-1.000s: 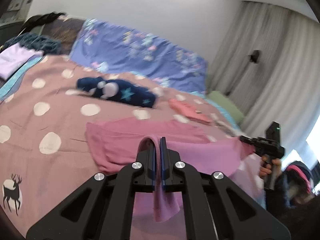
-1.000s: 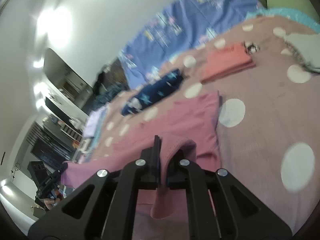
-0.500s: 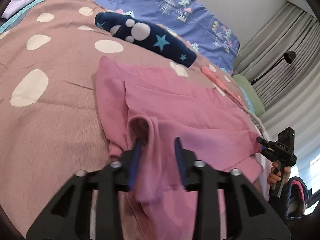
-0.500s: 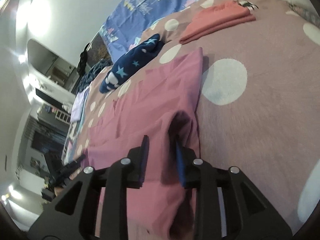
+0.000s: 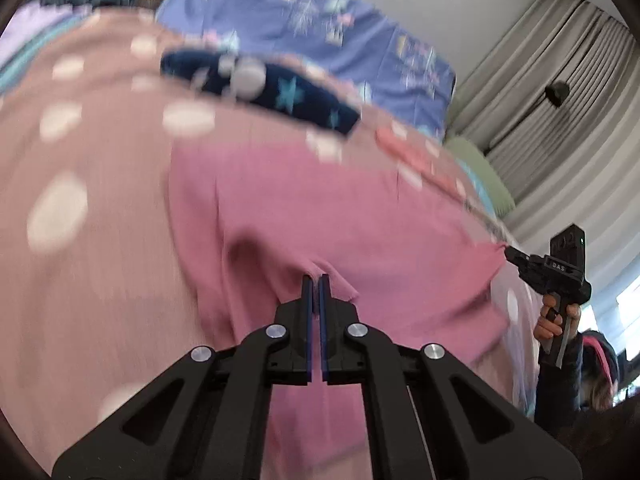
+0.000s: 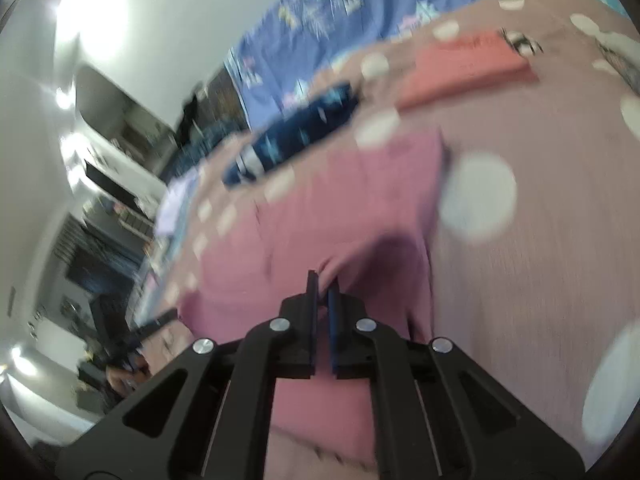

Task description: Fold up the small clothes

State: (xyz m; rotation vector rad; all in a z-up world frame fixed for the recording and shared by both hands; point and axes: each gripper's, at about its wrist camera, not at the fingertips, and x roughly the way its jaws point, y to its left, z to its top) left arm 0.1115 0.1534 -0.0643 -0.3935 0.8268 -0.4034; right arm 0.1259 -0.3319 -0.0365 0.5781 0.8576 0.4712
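Across the dusty-pink bedspread with pale polka dots [image 5: 100, 248], a pink cotton garment [image 5: 320, 208] is lying spread flat, its long axis running left to right in the left wrist view, from a straight edge at the left to a pulled corner at the right. Both views are motion-blurred. At the near edge of the cloth the left gripper [image 5: 315, 280] is pointing forward and slightly down, its fingers nearly together and pinching a small raised fold, with the rest of the garment stretching away ahead of it. Out at the right corner the right gripper [image 5: 514, 254], carried in the person's right hand [image 5: 554, 320], is lying roughly level and aiming inward along the cloth; its own camera is showing its fingers [image 6: 312, 280] clenched on a peaked tuck of the same pink fabric [image 6: 340, 216]. Beyond the garment a folded navy piece with stars [image 5: 260, 88] and a folded coral piece [image 6: 464, 68] are resting on the bedspread.
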